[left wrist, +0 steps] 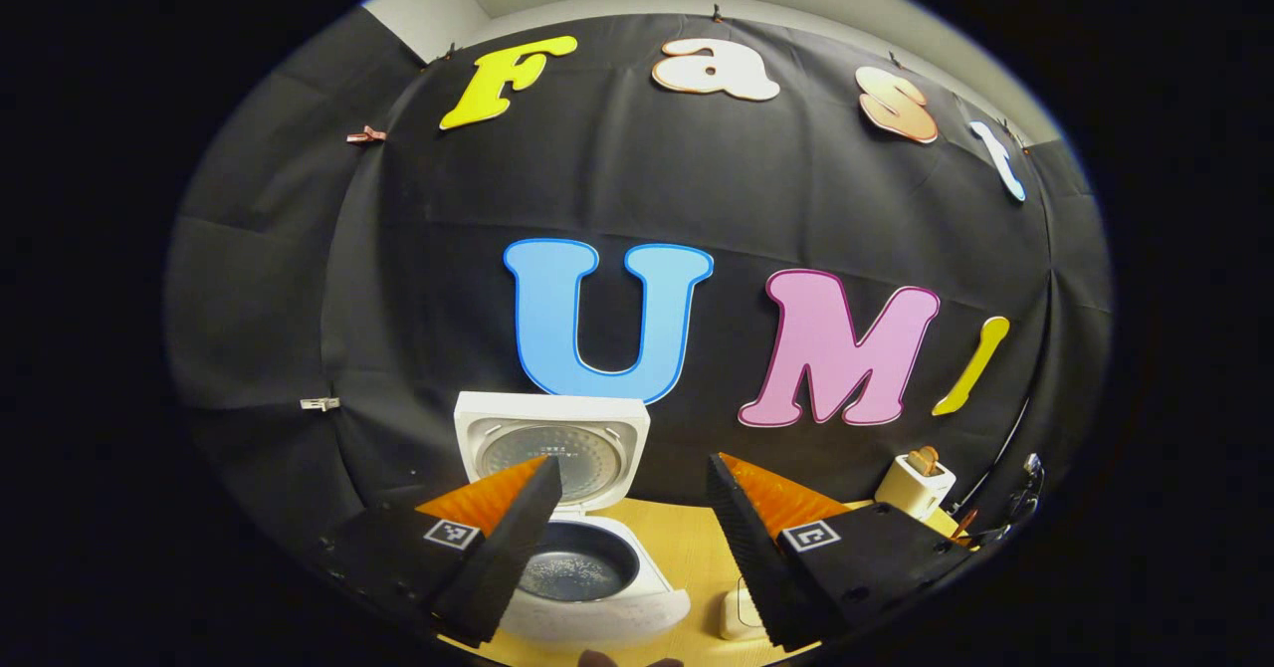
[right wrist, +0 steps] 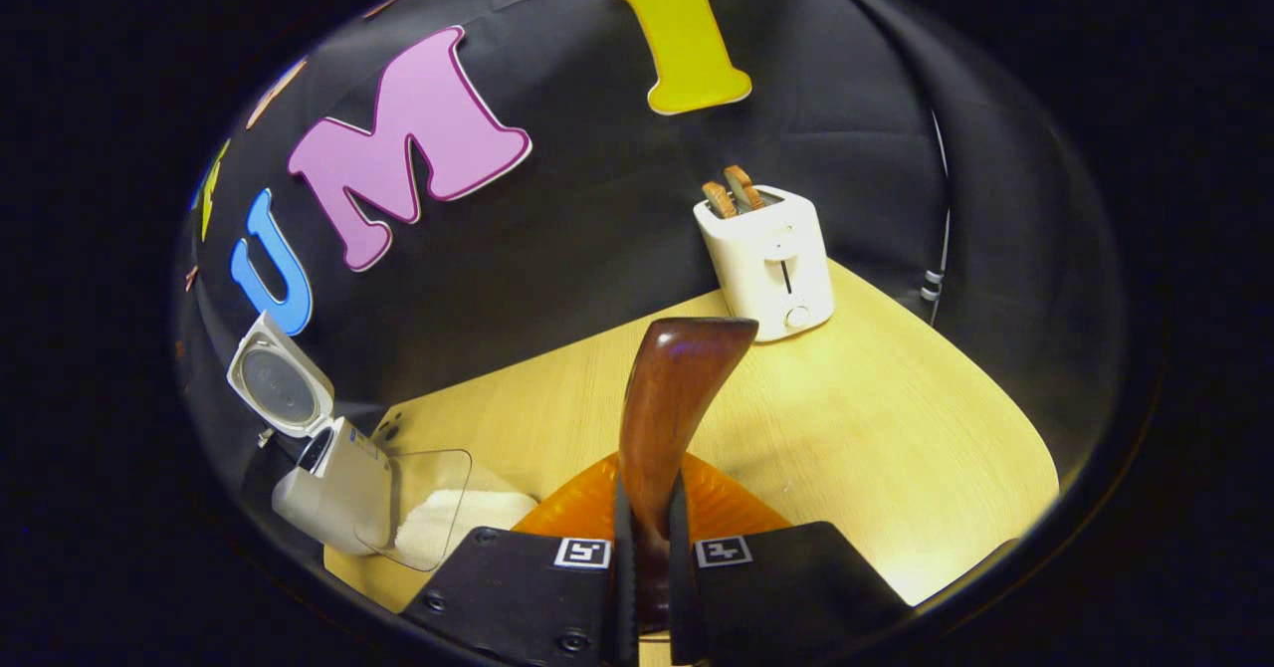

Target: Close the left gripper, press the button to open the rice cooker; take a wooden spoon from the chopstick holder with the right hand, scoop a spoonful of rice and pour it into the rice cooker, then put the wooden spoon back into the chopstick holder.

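My right gripper [right wrist: 645,508] pinched the spoon [right wrist: 665,398] above bare table [right wrist: 896,428], well short of the toaster [right wrist: 771,259]; my left gripper [left wrist: 629,518] hung spread before the open cooker [left wrist: 582,548].

Glossy dark-brown polished wood on the spoon [right wrist: 665,403]. Pale matt wood grain across the bench [right wrist: 876,428]. Smooth white plastic on the rice cooker [left wrist: 587,587], dark shiny inner pot. Smooth white toaster [right wrist: 771,264]. Clear plastic tub [right wrist: 423,508], grainy white rice. Matt creased black cloth behind.
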`<control>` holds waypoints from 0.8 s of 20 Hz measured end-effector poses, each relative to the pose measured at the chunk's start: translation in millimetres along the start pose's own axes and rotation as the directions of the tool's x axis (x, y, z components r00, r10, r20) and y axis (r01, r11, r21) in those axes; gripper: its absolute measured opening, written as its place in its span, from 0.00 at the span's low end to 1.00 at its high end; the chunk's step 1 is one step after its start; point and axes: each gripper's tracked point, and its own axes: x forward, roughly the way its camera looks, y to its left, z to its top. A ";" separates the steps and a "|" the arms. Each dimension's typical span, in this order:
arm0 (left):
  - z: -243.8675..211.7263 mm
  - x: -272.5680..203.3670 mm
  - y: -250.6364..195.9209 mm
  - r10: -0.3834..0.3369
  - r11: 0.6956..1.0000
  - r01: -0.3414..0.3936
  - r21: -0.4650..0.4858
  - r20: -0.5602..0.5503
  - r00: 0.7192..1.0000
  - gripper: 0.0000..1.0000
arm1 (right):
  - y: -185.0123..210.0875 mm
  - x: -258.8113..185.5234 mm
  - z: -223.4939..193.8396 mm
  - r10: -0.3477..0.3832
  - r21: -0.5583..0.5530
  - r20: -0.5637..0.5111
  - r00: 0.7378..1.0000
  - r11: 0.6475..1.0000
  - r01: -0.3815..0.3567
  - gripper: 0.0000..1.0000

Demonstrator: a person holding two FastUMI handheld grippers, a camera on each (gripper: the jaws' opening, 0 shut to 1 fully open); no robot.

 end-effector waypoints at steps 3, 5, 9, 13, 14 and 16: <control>2.1 -3.1 3.2 0.020 1.000 -0.020 0.002 0.001 1.000 0.95 | 1.1 5.7 -11.2 0.017 0.007 -0.038 0.999 1.000 -0.016 0.19; 3.8 -3.7 3.2 0.022 1.000 -0.022 0.005 0.006 1.000 0.95 | -6.6 6.2 -4.0 0.002 0.027 -0.025 1.000 1.000 -0.001 0.28; 5.8 1.6 -0.3 0.016 1.000 -0.016 0.008 0.018 1.000 0.94 | -18.0 -5.0 3.3 -0.024 0.059 -0.011 1.000 0.998 0.024 0.82; 12.4 13.2 -3.1 -0.001 1.000 0.001 0.010 0.039 0.999 0.95 | -35.4 -29.4 14.1 -0.076 0.091 0.027 0.997 0.993 0.073 0.87; 14.5 17.8 -3.2 -0.009 1.000 0.008 0.009 0.043 0.999 0.94 | -38.2 -37.9 17.4 -0.084 0.095 0.039 0.996 0.992 0.080 0.87; 19.1 27.9 -4.0 -0.025 1.000 0.025 0.009 0.053 0.998 0.95 | -39.1 -55.3 25.1 -0.093 0.098 0.069 0.993 0.992 0.086 0.87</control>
